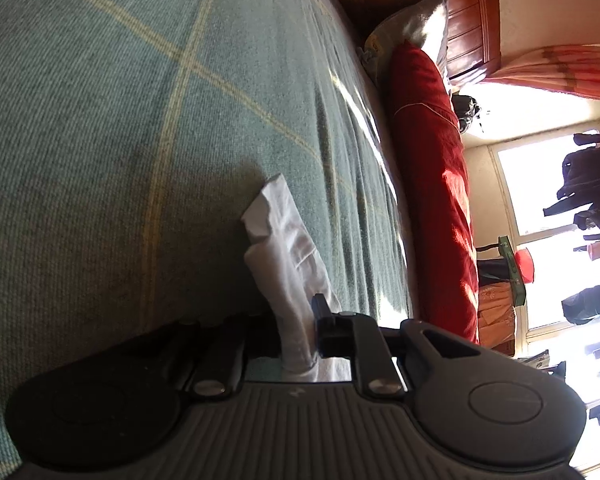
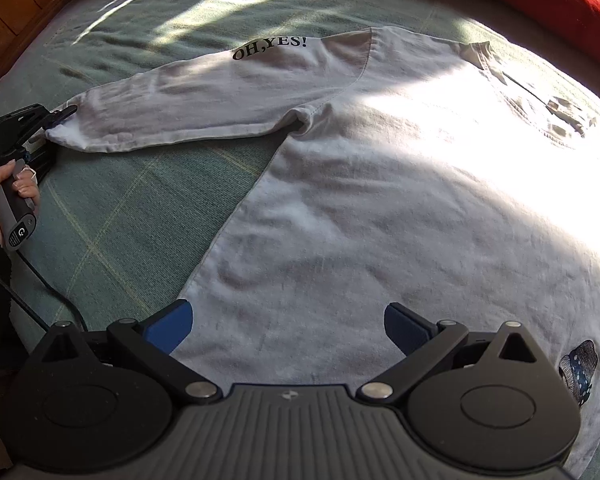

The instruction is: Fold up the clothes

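Note:
A white long-sleeved shirt [image 2: 380, 200] lies spread flat on the green checked bedspread [image 2: 112, 216], with "OH,YES!" printed on its outstretched sleeve [image 2: 204, 96]. At the far left of the right wrist view, my left gripper [image 2: 66, 114] is shut on the sleeve's cuff, held by a person's hand [image 2: 4, 196]. In the left wrist view the white cuff [image 1: 288, 248] runs up from between the closed fingers of the left gripper [image 1: 300, 332]. My right gripper [image 2: 288, 328] hovers open over the shirt's lower edge, its blue pads [image 2: 172, 328] wide apart with nothing between them.
A red quilt [image 1: 432, 184] lies along the bed's far side, with a grey pillow [image 1: 416, 20] and a wooden headboard [image 1: 468, 20] beyond it. A black cable [image 2: 52, 300] trails from the left gripper over the bedspread. Bright sun falls on the shirt's chest.

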